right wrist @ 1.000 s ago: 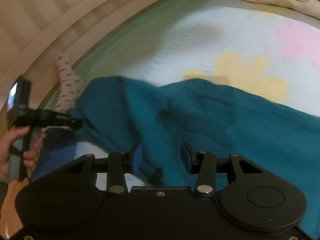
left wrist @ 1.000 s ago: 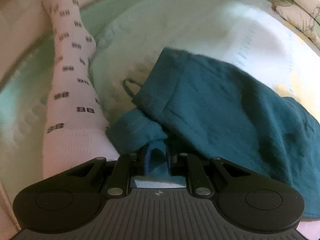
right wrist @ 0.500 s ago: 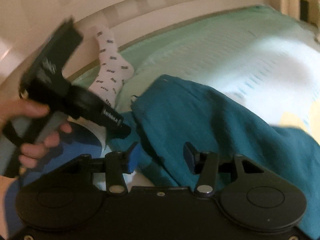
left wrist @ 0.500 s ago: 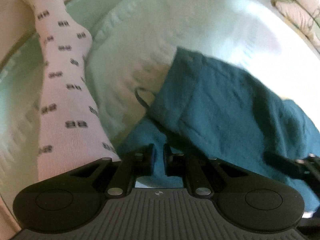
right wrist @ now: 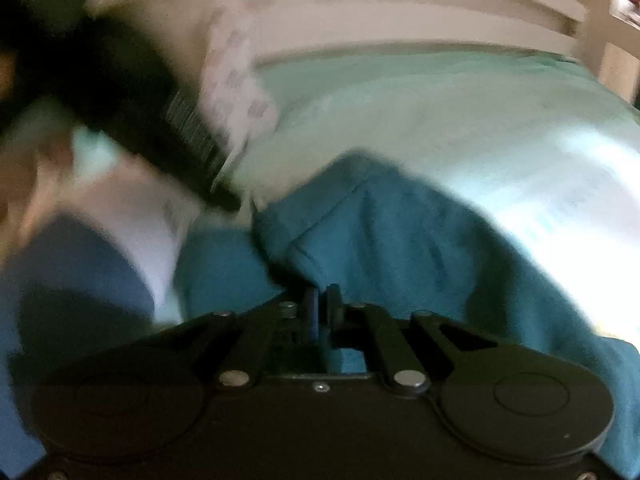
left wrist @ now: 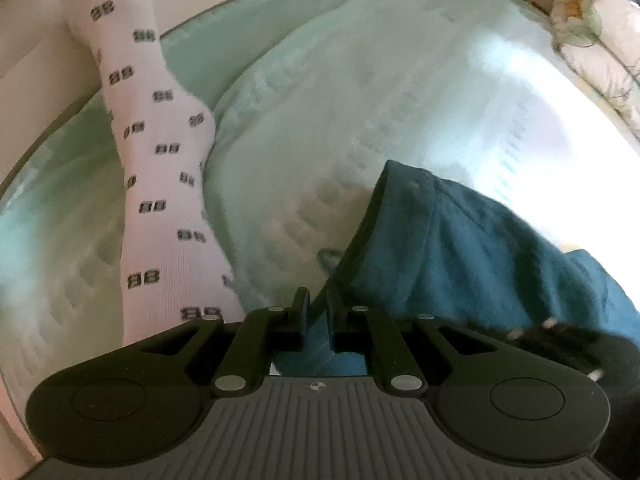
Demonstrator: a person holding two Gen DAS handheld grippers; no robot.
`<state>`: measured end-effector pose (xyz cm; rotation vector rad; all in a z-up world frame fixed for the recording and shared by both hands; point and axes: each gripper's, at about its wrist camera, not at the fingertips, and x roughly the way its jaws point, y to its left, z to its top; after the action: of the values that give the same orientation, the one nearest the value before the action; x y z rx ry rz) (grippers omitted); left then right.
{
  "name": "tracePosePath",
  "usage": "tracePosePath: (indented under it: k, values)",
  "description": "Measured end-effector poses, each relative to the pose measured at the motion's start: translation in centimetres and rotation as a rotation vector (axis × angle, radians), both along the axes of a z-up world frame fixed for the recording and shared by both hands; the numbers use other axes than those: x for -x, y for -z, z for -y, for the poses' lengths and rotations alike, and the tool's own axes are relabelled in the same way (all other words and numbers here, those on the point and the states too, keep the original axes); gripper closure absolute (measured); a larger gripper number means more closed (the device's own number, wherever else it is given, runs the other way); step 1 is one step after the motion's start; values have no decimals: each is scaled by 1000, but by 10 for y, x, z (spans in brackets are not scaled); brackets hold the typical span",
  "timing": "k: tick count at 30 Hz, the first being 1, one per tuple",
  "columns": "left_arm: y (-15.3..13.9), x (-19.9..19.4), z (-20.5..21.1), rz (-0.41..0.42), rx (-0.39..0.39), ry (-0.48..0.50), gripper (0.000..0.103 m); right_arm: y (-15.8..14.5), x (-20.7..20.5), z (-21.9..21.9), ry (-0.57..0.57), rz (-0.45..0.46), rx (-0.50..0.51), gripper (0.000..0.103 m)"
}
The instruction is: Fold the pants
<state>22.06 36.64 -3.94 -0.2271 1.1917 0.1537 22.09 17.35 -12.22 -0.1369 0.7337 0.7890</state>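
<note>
The left gripper (left wrist: 318, 312), black with two narrow fingers, sits at the six o'clock edge of the left wrist view with its jaws drawn nearly together on a fold of the teal fleece pants (left wrist: 460, 256); the cloth shows in the gap behind the fingers, so it is clamped. From there the pants rise toward three o'clock as a lifted, draped heap with a stitched hem edge at its near corner. At nine o'clock of the gripper, a person's leg in a long white sock with small dark printed marks (left wrist: 160, 184) stretches toward eleven o'clock. Under everything lies the pale mint-green quilted bedspread (left wrist: 320, 100). A cream floral pillow (left wrist: 592, 40) lies at two o'clock, far off.

In the right wrist view (heavily blurred), the right gripper (right wrist: 322, 312) has just snapped its jaws together, pinched on the pants' edge (right wrist: 380, 240), which spreads from the fingers toward four o'clock. The other gripper's black body crosses at ten o'clock, beside the sock. Beyond the bedspread (right wrist: 440, 100), a cream slatted bed frame (right wrist: 360, 20) spans twelve o'clock.
</note>
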Motion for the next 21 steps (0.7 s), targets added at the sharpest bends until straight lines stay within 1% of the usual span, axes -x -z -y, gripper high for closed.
tracePosePath:
  k: [4, 7, 10, 12, 15, 17, 18, 21]
  values:
    - [-5, -6, 6, 31, 46, 18, 93, -32, -33, 43, 119, -71, -170, 95]
    - [-4, -13, 14, 43, 85, 44, 93, -49, -53, 64, 172, -116, -246, 94]
    - [1, -21, 29, 47, 127, 94, 93, -58, -62, 80, 195, -132, -285, 94]
    - [6, -26, 35, 48, 184, 115, 93, -65, -60, 87, 195, -135, -297, 94]
    - [25, -39, 41, 14, 279, 96, 93, -67, -53, 89, 187, -143, -309, 94]
    - [39, -48, 44, -4, 305, 77, 93, -69, -49, 96, 181, -145, -305, 94]
    - [44, -51, 45, -2, 286, 61, 93, -69, -47, 96, 175, -148, -304, 94]
    - [52, -57, 42, 26, 137, -22, 93, -67, -38, 89, 157, -161, -295, 94]
